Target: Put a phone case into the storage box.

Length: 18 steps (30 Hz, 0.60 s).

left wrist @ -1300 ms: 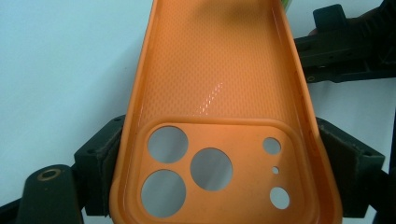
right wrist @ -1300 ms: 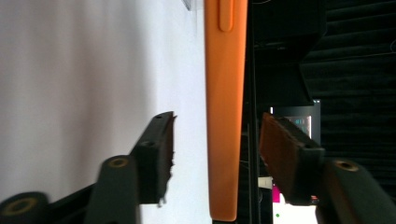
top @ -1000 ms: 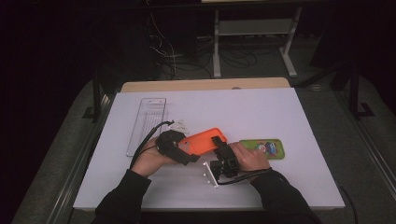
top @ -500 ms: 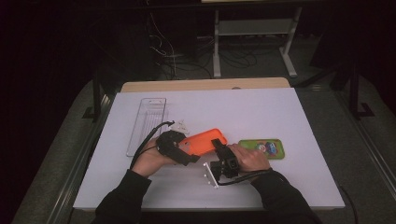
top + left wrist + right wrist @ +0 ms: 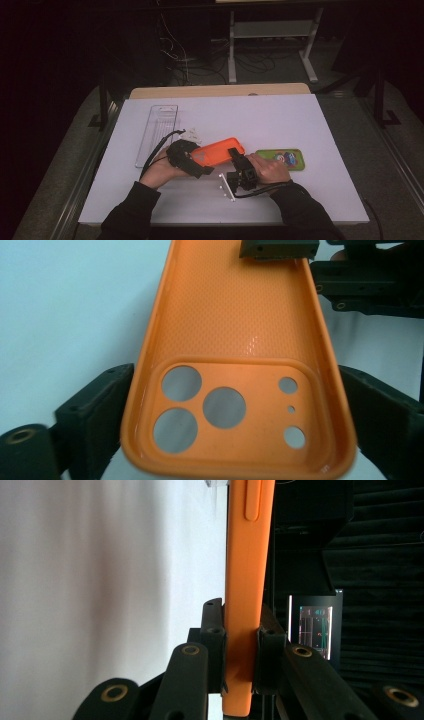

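orange phone case (image 5: 218, 153): one, gripped at both ends
left gripper (image 5: 192, 162): clamped across the case's camera end
right gripper (image 5: 235, 155): pinching the case's edge
green phone (image 5: 280, 159): one, on the worktop (image 5: 280, 120)
clear tray (image 5: 157, 132): one

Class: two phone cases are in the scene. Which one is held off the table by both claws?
The orange case, clamped at both ends; the green patterned case lies flat on the table, untouched.

Both forearms enter from below, converging near the table's front. Left gripper (image 5: 202, 162) points rightward, jaws closed across the width of the orange case (image 5: 218, 151). Right gripper (image 5: 234, 152), facing it, pinches that case's far end edge-on.
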Motion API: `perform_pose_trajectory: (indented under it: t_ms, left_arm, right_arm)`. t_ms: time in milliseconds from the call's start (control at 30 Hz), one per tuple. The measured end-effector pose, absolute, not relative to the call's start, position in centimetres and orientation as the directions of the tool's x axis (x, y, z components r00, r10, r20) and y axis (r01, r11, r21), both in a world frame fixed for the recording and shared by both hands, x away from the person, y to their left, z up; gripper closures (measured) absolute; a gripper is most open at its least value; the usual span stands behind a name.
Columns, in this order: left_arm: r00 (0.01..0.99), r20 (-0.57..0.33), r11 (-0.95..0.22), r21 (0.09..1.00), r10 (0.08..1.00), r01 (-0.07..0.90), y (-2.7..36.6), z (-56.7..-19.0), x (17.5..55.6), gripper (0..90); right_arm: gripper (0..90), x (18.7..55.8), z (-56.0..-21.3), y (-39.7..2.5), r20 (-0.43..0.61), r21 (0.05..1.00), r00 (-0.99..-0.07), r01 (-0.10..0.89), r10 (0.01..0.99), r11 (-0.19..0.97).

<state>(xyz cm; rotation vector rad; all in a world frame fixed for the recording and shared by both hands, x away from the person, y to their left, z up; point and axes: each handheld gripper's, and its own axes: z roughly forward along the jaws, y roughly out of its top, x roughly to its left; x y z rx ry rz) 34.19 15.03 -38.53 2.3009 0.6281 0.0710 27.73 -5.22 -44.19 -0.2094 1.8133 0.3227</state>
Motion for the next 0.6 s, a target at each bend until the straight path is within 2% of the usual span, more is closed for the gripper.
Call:
perform_pose_trajectory:
  t_ms: [167, 233, 267, 333, 400, 467, 600]
  left_arm:
    - [0.878, -0.134, -0.596, 0.687, 0.459, 0.416, 15.2, -38.2, 34.1, 0.1]
    - [0.875, -0.128, -0.594, 0.687, 0.466, 0.417, 15.4, -38.1, 34.1, 0.0]
    - [0.892, -0.101, -0.634, 0.668, 0.441, 0.389, 15.8, -38.0, 34.3, 0.0]
    - [0.875, -0.126, -0.594, 0.689, 0.467, 0.417, 15.7, -38.1, 34.1, 0.0]
    - [0.888, -0.104, -0.624, 0.675, 0.447, 0.394, 15.9, -37.9, 34.3, 0.0]
    - [0.879, -0.129, -0.597, 0.688, 0.460, 0.413, 15.8, -38.0, 34.1, 0.0]
    - [0.882, -0.118, -0.597, 0.694, 0.455, 0.401, 15.7, -38.0, 34.2, 0.0]
  right_arm:
    - [77.5, 27.9, -44.1, -5.7, -0.963, 0.115, -0.266, -0.292, 0.035, 0.949]
    - [77.4, 28.0, -44.1, -5.9, -0.960, 0.120, -0.276, -0.284, 0.039, 0.951]
    - [77.4, 28.1, -44.1, -6.1, -0.959, 0.123, -0.282, -0.279, 0.042, 0.952]
    - [77.4, 28.2, -44.0, -6.4, -0.953, 0.108, -0.301, -0.269, 0.023, 0.957]
    - [77.4, 28.2, -43.9, -6.7, -0.952, 0.117, -0.304, -0.257, 0.034, 0.959]
    - [77.4, 28.3, -43.9, -7.0, -0.950, 0.122, -0.309, -0.253, 0.039, 0.960]
    - [77.4, 28.5, -43.7, -7.4, -0.948, 0.134, -0.312, -0.241, 0.054, 0.961]
